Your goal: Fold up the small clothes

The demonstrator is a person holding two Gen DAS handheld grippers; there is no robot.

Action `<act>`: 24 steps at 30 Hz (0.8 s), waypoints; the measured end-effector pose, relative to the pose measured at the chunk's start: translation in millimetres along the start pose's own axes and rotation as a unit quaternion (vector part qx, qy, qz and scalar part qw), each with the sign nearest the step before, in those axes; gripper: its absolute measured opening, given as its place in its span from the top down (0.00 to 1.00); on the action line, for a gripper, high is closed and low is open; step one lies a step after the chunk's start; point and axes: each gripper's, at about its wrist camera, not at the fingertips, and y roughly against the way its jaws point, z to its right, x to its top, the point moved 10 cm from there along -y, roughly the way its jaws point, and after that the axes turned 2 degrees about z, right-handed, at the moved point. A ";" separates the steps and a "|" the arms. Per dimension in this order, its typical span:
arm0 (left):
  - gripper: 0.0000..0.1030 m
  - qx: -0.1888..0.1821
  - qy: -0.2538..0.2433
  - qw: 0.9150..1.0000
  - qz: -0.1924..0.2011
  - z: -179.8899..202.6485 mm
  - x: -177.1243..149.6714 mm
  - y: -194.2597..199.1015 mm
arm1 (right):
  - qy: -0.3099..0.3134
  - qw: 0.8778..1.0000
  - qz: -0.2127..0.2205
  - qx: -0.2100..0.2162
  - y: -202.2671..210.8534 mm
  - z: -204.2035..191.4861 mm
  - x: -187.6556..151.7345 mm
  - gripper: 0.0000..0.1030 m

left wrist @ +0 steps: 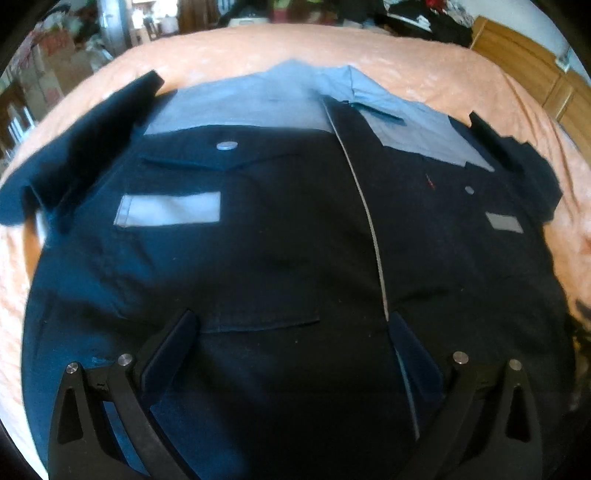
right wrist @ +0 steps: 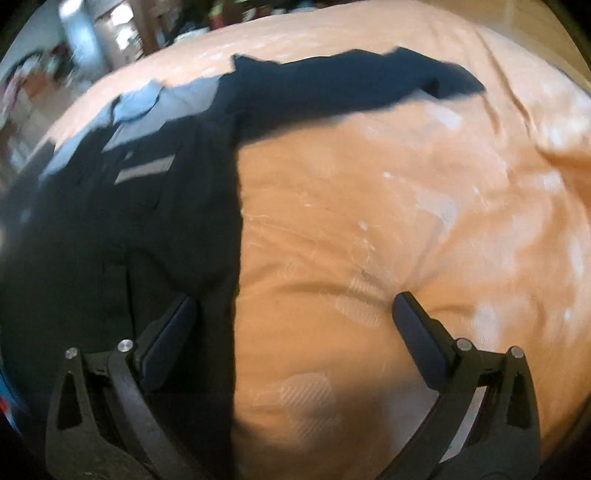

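Observation:
A dark navy short-sleeved shirt (left wrist: 280, 236) with a light blue collar and yoke and grey chest strips lies spread front-up on an orange bedspread (left wrist: 258, 48). My left gripper (left wrist: 291, 325) hovers open over the shirt's lower front, beside the zip line, holding nothing. In the right wrist view the same shirt (right wrist: 122, 229) fills the left side, with one sleeve (right wrist: 343, 88) stretched out to the right. My right gripper (right wrist: 293, 306) is open over the shirt's right side edge, its left finger above cloth and its right finger above bare bedspread (right wrist: 424, 221).
A wooden cabinet (left wrist: 524, 62) stands at the far right behind the bed. A pile of dark clothes (left wrist: 428, 18) lies at the bed's far edge. Cluttered shelves and boxes (left wrist: 48, 62) show at the far left. Bare bedspread extends to the right of the shirt.

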 end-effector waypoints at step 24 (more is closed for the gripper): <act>0.00 -0.011 -0.001 0.999 0.039 6.0 3.3 -3.1 | -0.257 0.958 0.013 0.125 -55.3 247.1 215.5 0.43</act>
